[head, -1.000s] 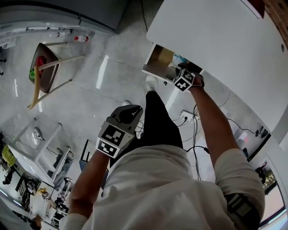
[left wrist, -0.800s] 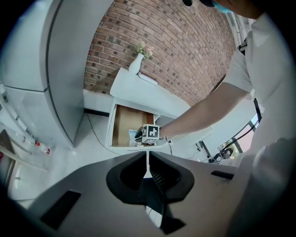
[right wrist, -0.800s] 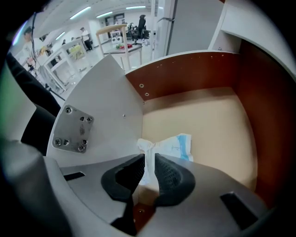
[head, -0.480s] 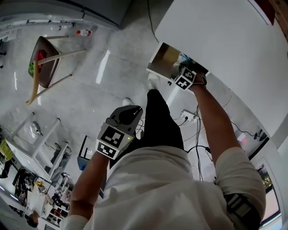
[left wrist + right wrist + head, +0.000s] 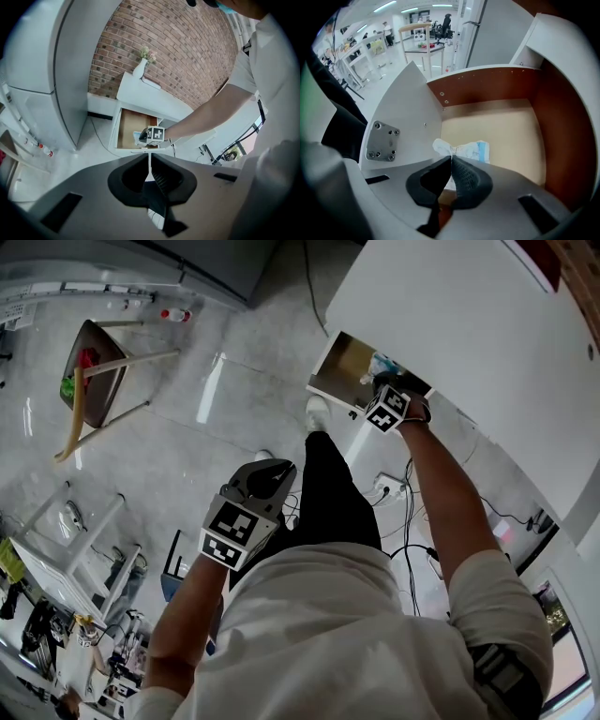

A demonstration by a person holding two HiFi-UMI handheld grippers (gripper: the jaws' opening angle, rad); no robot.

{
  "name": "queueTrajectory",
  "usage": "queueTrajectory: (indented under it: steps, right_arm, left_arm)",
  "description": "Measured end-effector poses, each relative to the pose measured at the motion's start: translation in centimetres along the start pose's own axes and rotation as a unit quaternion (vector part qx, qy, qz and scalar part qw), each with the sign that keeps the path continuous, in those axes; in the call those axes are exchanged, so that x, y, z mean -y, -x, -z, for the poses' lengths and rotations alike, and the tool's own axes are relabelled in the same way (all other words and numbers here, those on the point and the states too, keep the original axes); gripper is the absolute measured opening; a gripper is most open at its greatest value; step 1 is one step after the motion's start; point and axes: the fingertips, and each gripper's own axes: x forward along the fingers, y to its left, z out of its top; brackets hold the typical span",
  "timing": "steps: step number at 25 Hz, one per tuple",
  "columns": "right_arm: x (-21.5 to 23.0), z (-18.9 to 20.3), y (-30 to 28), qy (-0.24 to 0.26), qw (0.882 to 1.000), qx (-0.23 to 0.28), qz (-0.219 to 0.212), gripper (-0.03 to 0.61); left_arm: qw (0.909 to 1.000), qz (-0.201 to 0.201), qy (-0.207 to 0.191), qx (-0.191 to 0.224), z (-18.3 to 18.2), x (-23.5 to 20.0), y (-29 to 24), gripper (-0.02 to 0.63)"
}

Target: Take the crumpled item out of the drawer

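Note:
The white drawer (image 5: 330, 381) stands pulled out from the cabinet, and its wooden floor (image 5: 506, 131) shows. A crumpled white and blue paper wrapper (image 5: 465, 150) lies on that floor near the front left corner. My right gripper (image 5: 451, 158) reaches into the drawer with its jaws shut on the wrapper's near edge. From the head view the right gripper (image 5: 382, 385) is at the drawer and the wrapper (image 5: 380, 363) peeks out beyond it. My left gripper (image 5: 270, 472) hangs low beside the person's leg, shut and holding nothing. It points at the drawer (image 5: 125, 129) from a distance.
The white cabinet top (image 5: 469, 324) overhangs the drawer. A vase (image 5: 139, 68) stands on it against a brick wall. Cables and a power strip (image 5: 394, 487) lie on the floor below. A wooden-legged chair (image 5: 94, 371) and a bottle (image 5: 172, 315) sit far left.
The right gripper stays in the drawer at the wrapper with almost no movement. The left gripper has not moved. Only the head view drifts slightly.

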Motion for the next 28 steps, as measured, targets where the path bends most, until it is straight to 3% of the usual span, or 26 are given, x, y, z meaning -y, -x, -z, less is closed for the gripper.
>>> queueTrajectory:
  steps: [13,22,28]
  right_arm:
    - [-2.2,-3.1,9.3,-0.016,0.999,0.012,0.051,0.029]
    - [-7.6,-6.0,18.4,-0.029,0.997,0.029,0.071,0.029]
    - [-10.9,-8.3,24.8,-0.031,0.996,0.051,0.073,0.029]
  left_arm:
    - [0.9986,0.015,-0.03,0.041,2.7,2.1,7.3,0.031]
    - [0.9954,0.023,-0.055,0.074,6.5,4.6,14.0,0.031]
    - [0.9935,0.017,-0.065,0.092,6.9,5.8,18.1,0.031]
